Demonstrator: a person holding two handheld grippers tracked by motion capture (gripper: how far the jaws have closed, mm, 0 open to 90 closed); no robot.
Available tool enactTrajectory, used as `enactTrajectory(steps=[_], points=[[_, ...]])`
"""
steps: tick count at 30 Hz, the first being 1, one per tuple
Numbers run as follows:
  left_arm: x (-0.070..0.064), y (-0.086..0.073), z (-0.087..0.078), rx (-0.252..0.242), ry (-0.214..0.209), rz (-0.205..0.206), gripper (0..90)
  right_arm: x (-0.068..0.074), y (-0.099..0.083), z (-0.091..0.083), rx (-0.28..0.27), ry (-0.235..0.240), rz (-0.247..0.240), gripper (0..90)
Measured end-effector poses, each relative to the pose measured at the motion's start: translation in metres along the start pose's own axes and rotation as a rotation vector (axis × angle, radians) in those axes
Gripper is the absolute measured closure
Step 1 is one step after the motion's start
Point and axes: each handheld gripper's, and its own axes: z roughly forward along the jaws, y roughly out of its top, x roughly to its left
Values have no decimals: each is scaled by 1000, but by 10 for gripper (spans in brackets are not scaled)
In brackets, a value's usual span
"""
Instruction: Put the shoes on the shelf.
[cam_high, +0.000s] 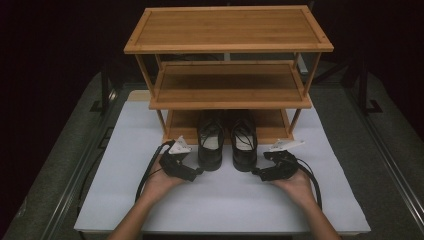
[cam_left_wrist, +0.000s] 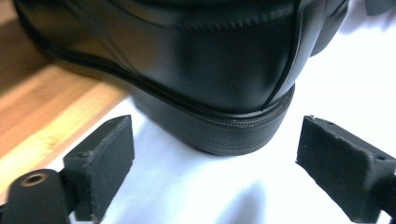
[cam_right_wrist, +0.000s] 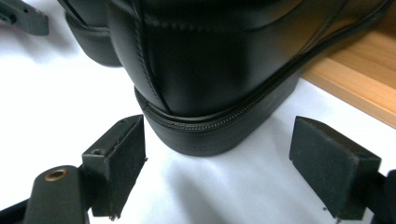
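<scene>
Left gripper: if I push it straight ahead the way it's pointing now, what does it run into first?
Most likely the heel of the left black shoe. The left gripper is open, its jaws on either side of the heel's line, with white table cover between. The exact gap is hard to judge.

Both bare forearms reach in, left hand holding black two-jaw left gripper, right hand holding black two-jaw right gripper, jaws spread wide, tips facing inward.
</scene>
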Motion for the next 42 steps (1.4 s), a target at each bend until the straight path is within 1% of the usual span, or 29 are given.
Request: enactTrajectory(steps=[2, 4, 5, 6, 8, 10, 11, 13, 15, 16, 17, 18, 20, 22, 23, 24, 26, 29, 31, 34, 37, 41, 42], points=[[-2, 1, 6, 9, -11, 11, 106, 0, 0, 10, 12, 10, -18, 174], [-2, 2, 11, 8, -9, 17, 107, 1, 0, 15, 19, 16, -26, 171], [-3, 3, 16, 11, -6, 17, 108, 2, 0, 16, 20, 16, -29, 169], [-3, 3, 18, 14, 7, 20, 108, 3, 1, 18, 18, 17, -35, 169], [-3, 3, 20, 14, 8, 20, 108, 5, 3, 22, 17, 14, -46, 154], [-4, 3, 22, 12, 6, 22, 109, 6, 4, 24, 22, 12, -45, 138], [-5, 4, 23, 17, 10, 31, 113, 7, 5, 26, 23, 10, -39, 133], [-6, 4, 24, 20, 12, 36, 117, 7, 5, 27, 23, 9, -38, 133], [-8, 5, 27, 22, 9, 49, 134, 9, 6, 29, 21, 2, -42, 137], [-10, 6, 29, 27, 12, 53, 135, 11, 8, 31, 16, -5, -35, 131], [-11, 6, 30, 38, 25, 57, 135, 11, 8, 31, 16, -5, -35, 131], [-11, 6, 31, 36, 29, 58, 134, 12, 9, 31, 15, -13, -33, 132], [-11, 7, 31, 35, 30, 45, 136, 13, 9, 32, 20, -20, -29, 133], [-13, 9, 31, 38, 46, 40, 136, 14, 9, 34, 15, -31, -28, 134], [-15, 12, 32, 52, 58, 30, 134, 17, 10, 33, 12, -43, -20, 135], [-15, 13, 32, 63, 59, 37, 134, 18, 11, 33, 15, -51, -22, 135], [-15, 14, 31, 65, 57, 33, 134, 19, 11, 33, 18, -56, -19, 136], [-13, 16, 29, 54, 44, 10, 133, 20, 15, 31, 20, -58, -16, 137], [-12, 16, 28, 44, 40, 3, 132, 20, 16, 31, 16, -56, -16, 138], [-9, 20, 24, 28, 31, -10, 127, 19, 20, 28, 3, -44, 4, 139], [-8, 24, 22, 32, 29, -3, 124, 17, 23, 26, 7, -32, 9, 140], [-4, 27, 21, 14, 15, -23, 124, 14, 27, 24, 4, -22, 17, 140], [-2, 28, 21, 11, 13, -23, 124, 13, 29, 24, 1, -18, 16, 140]])
